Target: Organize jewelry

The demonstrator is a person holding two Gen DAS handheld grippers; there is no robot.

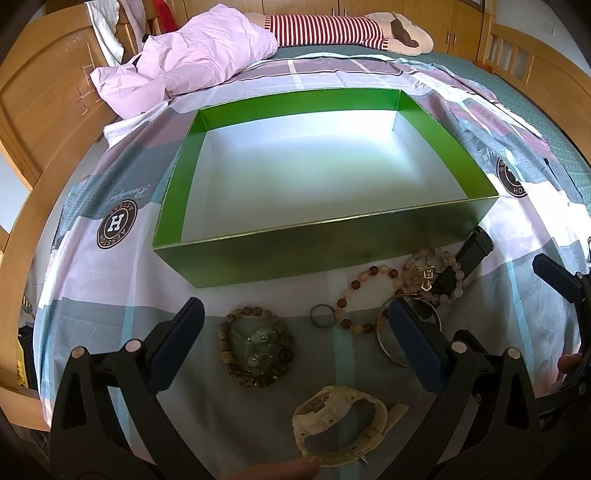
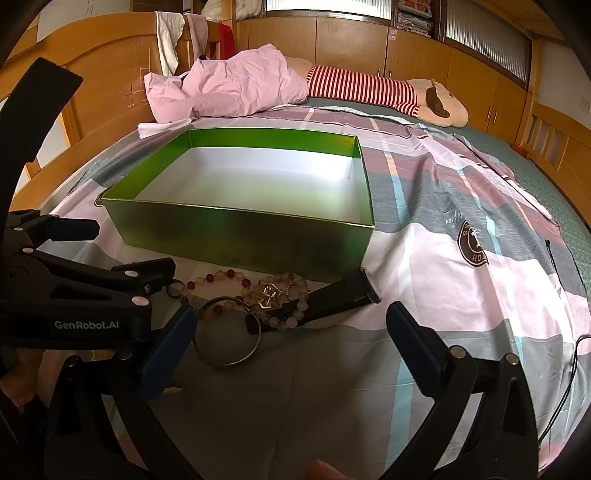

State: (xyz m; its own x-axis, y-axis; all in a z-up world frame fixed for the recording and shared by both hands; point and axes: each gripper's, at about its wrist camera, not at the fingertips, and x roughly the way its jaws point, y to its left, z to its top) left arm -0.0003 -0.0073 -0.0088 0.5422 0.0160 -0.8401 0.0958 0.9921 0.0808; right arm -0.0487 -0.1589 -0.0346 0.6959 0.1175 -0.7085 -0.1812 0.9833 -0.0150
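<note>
An empty green box [image 1: 295, 245] with a white floor sits on the bed; it also shows in the right wrist view [image 2: 240, 236]. Jewelry lies in front of it: a brown bead bracelet [image 1: 255, 347], a small ring [image 1: 322, 315], a red and clear bead bracelet [image 1: 365, 295], a metal bangle [image 1: 406, 332], a pale bead bracelet with a gold charm [image 1: 428, 275], a black watch [image 1: 469, 254] and a cream watch [image 1: 340, 424]. My left gripper [image 1: 295, 343] is open above the brown bracelet. My right gripper [image 2: 291, 350] is open, near the bangle [image 2: 227, 332].
A plaid sheet [image 1: 92, 295] covers the bed. A pink crumpled cloth [image 1: 192, 62] and a striped plush toy [image 1: 351, 29] lie behind the box. A wooden headboard [image 1: 40, 92] stands at the left. The left gripper's body [image 2: 74, 295] fills the right wrist view's left side.
</note>
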